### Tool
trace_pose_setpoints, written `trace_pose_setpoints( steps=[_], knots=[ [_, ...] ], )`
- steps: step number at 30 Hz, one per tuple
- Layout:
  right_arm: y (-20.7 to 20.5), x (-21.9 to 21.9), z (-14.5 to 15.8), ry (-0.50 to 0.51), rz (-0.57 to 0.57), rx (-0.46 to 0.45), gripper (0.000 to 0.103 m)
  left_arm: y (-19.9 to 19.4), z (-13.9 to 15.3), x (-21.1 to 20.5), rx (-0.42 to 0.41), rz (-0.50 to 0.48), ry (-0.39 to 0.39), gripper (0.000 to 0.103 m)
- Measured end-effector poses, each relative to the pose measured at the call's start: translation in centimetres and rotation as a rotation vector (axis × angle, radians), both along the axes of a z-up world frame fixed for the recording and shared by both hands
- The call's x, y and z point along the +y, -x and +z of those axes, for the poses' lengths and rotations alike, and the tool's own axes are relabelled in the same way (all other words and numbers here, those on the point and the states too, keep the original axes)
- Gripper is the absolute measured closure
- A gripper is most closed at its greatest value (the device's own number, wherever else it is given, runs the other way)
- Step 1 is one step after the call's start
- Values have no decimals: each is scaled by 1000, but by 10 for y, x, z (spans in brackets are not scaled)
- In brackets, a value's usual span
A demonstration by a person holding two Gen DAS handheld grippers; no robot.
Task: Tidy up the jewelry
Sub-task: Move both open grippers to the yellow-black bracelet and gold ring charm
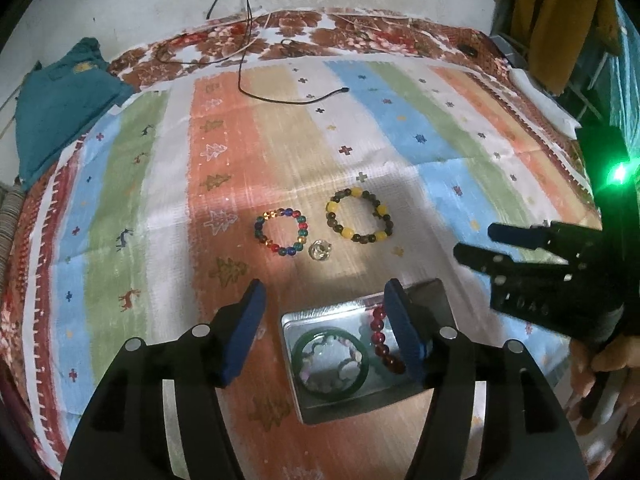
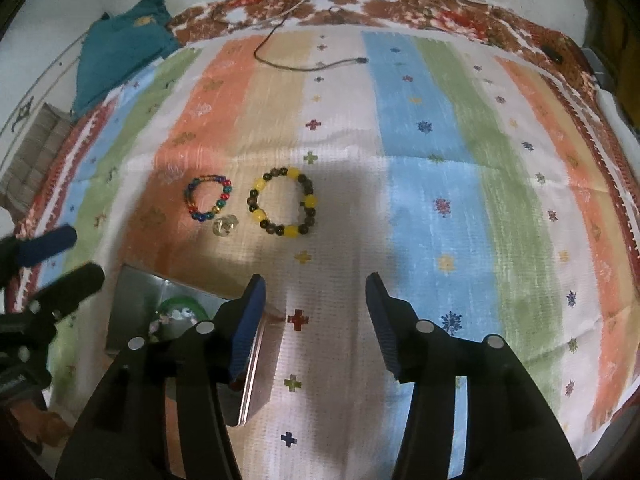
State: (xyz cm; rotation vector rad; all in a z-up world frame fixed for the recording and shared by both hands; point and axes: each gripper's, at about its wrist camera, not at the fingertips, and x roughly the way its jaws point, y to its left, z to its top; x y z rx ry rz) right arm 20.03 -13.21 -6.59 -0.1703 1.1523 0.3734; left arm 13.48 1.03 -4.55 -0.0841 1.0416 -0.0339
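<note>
An open metal tin (image 1: 298, 396) lies on the striped cloth and holds a green bangle (image 1: 362, 376), a pale bead bracelet (image 1: 347, 369) and a dark red bead bracelet (image 1: 380, 338). Beyond it lie a multicoloured bead bracelet (image 1: 281, 232), a small clear ring (image 1: 320, 250) and a yellow-and-brown bead bracelet (image 1: 360, 216). My left gripper (image 1: 324, 332) is open and empty above the tin. My right gripper (image 2: 316, 320) is open and empty over the cloth, right of the tin (image 2: 136, 292). The same bracelets show in the right wrist view: multicoloured (image 2: 209, 198), yellow-and-brown (image 2: 283, 202), ring (image 2: 225, 225).
A black cable (image 1: 280, 98) lies across the far part of the cloth. A teal garment (image 1: 64, 108) sits at the far left corner. The right gripper (image 1: 536, 264) shows at the right of the left wrist view, with a green light behind it.
</note>
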Motion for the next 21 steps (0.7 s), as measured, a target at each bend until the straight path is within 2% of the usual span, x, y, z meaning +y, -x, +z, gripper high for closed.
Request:
trace_pose_setpoints(
  steps=[6, 10, 21],
  knots=[
    [-18, 2, -7, -14, -22, 17, 51, -15, -9, 15, 31, 20, 70, 41],
    [-29, 6, -19, 12, -24, 41, 51, -23, -19, 18, 53, 24, 64, 41],
    [-49, 16, -30, -7, -23, 65, 51, -49, -49, 10, 123, -14, 33, 41]
  ],
)
